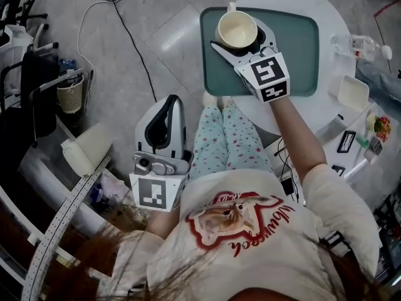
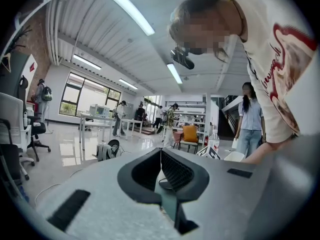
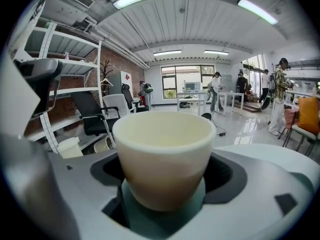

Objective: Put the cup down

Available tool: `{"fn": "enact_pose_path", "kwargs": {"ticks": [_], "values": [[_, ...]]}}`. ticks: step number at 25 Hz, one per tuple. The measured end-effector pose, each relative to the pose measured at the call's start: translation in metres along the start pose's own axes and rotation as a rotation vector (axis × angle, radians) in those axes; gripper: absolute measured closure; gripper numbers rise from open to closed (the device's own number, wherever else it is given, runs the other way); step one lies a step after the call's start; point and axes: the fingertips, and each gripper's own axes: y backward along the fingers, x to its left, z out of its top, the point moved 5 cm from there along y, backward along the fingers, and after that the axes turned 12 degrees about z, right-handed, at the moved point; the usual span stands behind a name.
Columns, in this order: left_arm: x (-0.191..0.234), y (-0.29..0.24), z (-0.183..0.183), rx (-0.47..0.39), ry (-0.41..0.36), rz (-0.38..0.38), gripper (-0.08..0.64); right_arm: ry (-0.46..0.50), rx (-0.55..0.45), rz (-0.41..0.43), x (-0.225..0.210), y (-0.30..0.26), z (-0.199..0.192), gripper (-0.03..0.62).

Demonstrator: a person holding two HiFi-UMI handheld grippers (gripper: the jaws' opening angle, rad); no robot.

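Head view shows the right gripper (image 1: 243, 37) clamped around the cream cup (image 1: 237, 29) at upper centre, over the green tray (image 1: 294, 49); whether the cup touches it is unclear. Letting go too high could tip the cup. The left gripper (image 1: 165, 103), at lower left, is clenched and empty.

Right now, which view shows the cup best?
Right gripper view: the cup fills the frame, upright, between the jaws of the right gripper. Head view shows its rim and empty inside from above, over the green tray. Left gripper view doesn't show it.
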Motion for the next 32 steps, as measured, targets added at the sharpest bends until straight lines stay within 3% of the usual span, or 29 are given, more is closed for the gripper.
{"fn": "enact_pose_path", "kwargs": {"ticks": [8,23,32], "values": [[-0.004,0.001,0.007,-0.014,-0.013,-0.006,0.545,0.015,0.054,-0.010,0.003,-0.003,-0.003,0.176],[-0.011,0.000,0.013,-0.019,-0.026,-0.030,0.545,-0.037,0.032,-0.026,0.005,0.002,-0.003,0.176],[-0.011,0.000,0.014,-0.019,-0.024,-0.050,0.545,-0.020,0.049,-0.040,0.012,0.010,-0.002,0.176]]}}
